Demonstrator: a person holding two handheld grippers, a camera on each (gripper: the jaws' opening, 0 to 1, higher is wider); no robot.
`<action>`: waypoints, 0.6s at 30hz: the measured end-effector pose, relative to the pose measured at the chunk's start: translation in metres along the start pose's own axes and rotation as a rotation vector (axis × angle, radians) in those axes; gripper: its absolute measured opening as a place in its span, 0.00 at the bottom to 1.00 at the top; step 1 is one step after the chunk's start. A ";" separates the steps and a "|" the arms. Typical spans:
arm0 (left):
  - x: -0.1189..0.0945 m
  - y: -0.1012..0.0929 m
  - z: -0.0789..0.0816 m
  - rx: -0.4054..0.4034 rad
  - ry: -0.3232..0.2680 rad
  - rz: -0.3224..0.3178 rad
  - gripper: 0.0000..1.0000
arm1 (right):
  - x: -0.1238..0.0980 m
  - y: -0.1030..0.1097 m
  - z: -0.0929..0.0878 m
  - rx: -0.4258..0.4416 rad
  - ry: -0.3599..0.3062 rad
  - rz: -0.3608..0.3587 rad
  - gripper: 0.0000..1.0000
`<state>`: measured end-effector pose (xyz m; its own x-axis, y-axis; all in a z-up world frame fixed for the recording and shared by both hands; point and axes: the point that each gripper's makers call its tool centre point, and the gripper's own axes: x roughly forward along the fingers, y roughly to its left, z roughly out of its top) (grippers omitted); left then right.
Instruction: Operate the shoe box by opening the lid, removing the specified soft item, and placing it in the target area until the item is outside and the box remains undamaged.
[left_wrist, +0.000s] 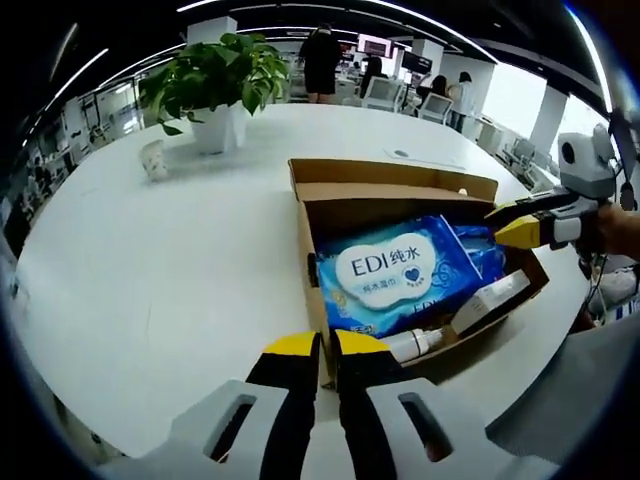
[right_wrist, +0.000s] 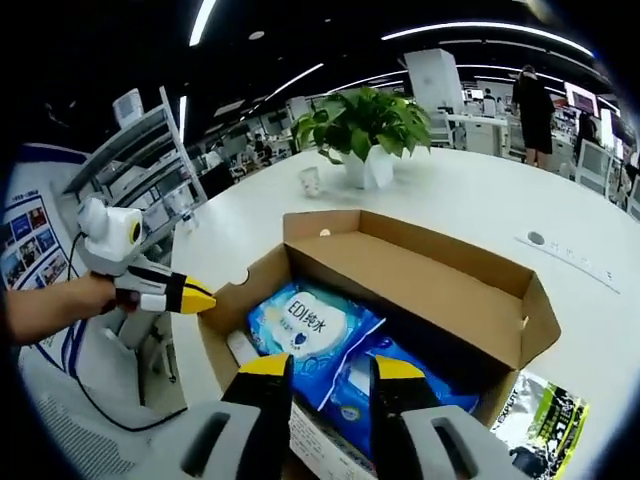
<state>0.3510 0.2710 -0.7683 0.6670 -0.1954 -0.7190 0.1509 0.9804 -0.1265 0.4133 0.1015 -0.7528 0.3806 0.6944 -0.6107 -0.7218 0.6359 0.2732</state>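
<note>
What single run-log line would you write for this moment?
open brown cardboard shoe box: lid open | blue wet-wipes pack: inside | left gripper: near-closed, empty, at box edge | right gripper: open over pack

The brown cardboard shoe box (left_wrist: 400, 190) lies open, flaps up, just ahead of the left jaws. Inside, a blue wet-wipe pack (left_wrist: 395, 272) lies flat, straight beyond the right jaws' tips (right_wrist: 305, 325).

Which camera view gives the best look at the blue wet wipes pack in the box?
The left gripper view: the blue plastic wet wipes pack lies face-up in the open brown cardboard shoe box, its white label readable. In the right gripper view the same pack sits smaller and angled, partly behind the right claw.
</note>
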 end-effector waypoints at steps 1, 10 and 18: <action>0.000 0.000 0.000 -0.009 0.000 0.000 0.03 | 0.004 0.000 0.000 0.001 0.003 0.001 0.27; 0.000 0.000 0.000 -0.029 -0.003 0.007 0.03 | 0.029 -0.006 -0.009 0.012 0.056 -0.018 0.26; 0.004 0.007 0.000 -0.048 -0.009 0.011 0.03 | 0.044 -0.004 -0.016 0.052 0.088 -0.031 0.22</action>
<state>0.3551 0.2765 -0.7719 0.6754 -0.1841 -0.7141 0.1082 0.9826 -0.1511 0.4240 0.1242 -0.7924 0.3484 0.6430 -0.6820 -0.6783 0.6751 0.2900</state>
